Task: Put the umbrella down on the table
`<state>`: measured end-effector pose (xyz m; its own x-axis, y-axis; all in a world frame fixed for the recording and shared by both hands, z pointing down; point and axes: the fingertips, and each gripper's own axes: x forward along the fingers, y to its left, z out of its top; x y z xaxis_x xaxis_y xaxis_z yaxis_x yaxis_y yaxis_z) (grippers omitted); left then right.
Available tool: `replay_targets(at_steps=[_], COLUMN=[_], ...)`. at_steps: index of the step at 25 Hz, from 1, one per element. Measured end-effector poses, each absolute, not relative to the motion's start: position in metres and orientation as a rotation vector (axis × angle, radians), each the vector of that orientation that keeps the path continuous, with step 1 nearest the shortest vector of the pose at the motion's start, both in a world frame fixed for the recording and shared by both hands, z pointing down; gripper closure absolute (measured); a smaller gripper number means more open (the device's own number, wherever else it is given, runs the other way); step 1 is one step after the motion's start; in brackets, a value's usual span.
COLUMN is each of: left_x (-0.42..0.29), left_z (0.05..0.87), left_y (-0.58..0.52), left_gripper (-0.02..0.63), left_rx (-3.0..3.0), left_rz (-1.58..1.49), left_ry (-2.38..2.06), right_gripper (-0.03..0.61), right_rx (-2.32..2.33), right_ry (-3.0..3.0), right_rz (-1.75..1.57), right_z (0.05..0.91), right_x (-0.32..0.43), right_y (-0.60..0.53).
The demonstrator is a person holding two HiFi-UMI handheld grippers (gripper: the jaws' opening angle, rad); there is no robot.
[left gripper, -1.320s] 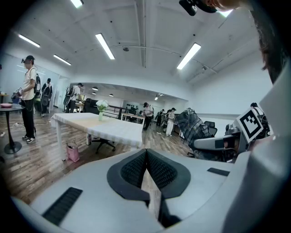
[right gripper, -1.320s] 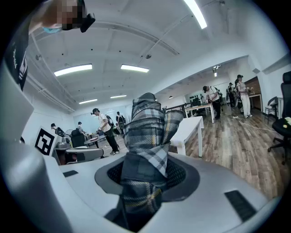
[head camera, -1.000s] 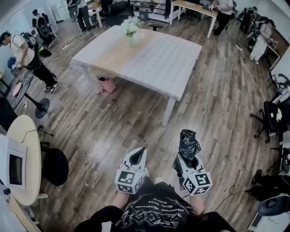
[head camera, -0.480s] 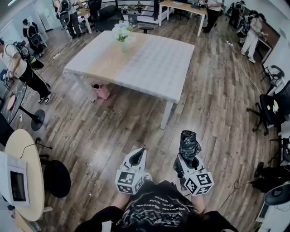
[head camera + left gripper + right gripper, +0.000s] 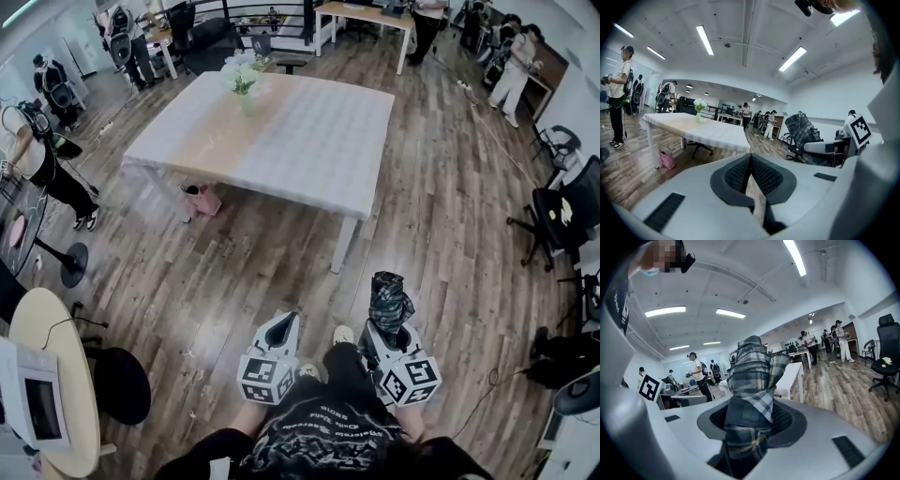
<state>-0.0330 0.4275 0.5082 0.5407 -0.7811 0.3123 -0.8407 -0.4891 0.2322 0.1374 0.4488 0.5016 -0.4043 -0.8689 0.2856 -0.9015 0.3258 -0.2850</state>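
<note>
A folded plaid umbrella (image 5: 389, 302) stands up out of my right gripper (image 5: 386, 330), whose jaws are shut on it; in the right gripper view the umbrella (image 5: 752, 380) fills the middle between the pads. My left gripper (image 5: 282, 330) is held beside it at the left, shut with nothing in it; its pads (image 5: 761, 176) meet. The white-clothed table (image 5: 309, 141) stands ahead, across a stretch of wood floor, and appears in the left gripper view as the table (image 5: 708, 133).
A vase of white flowers (image 5: 242, 80) sits at the table's far left. A pink bag (image 5: 202, 200) lies under the table. A round table (image 5: 52, 375) with a black chair (image 5: 122, 382) is at the left. Office chairs (image 5: 562, 216) line the right. People stand round the room's edges.
Both grippers and the umbrella have come forward towards the table; in the head view the table has drifted left and down. Neither gripper's jaws have changed.
</note>
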Motion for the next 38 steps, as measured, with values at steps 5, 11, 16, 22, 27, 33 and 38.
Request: replay_targets(at_steps=[5,11,16,22,27,33,38], left_x=[-0.027,-0.031,-0.012,0.022,0.053,0.082,0.090], left_z=[0.515,0.525,0.518,0.509,0.508,0.505,0.515], left_y=[0.404,0.354,0.291,0.211,0.156,0.110,0.093], left_gripper=[0.594,0.594,0.594,0.594,0.594,0.594,0.594], left_rx=[2.422,2.352,2.346,2.359,2.343,2.349,2.315], left_rz=[0.242,0.251,0.251,0.244,0.229,0.208,0.202], left_ry=[-1.337,-1.404,-1.438,-1.472,-1.493,-1.529,-1.521], right_gripper=[0.390,0.390,0.390,0.390,0.390,0.390,0.390], right_rx=[1.643,1.584,1.559,1.517,1.483,1.425,1.415], right_ry=[-2.486,-2.504,-2.519,-2.547,-2.566,-2.607,-2.600], right_rz=[0.643,0.626,0.629,0.622,0.607,0.550,0.596], right_z=[0.514,0.520,0.518,0.517,0.514,0.506,0.514], right_x=[0.140,0.142,0.161,0.189,0.215,0.231,0.239], right_y=[0.421,0.361,0.291,0.204,0.143,0.096,0.080])
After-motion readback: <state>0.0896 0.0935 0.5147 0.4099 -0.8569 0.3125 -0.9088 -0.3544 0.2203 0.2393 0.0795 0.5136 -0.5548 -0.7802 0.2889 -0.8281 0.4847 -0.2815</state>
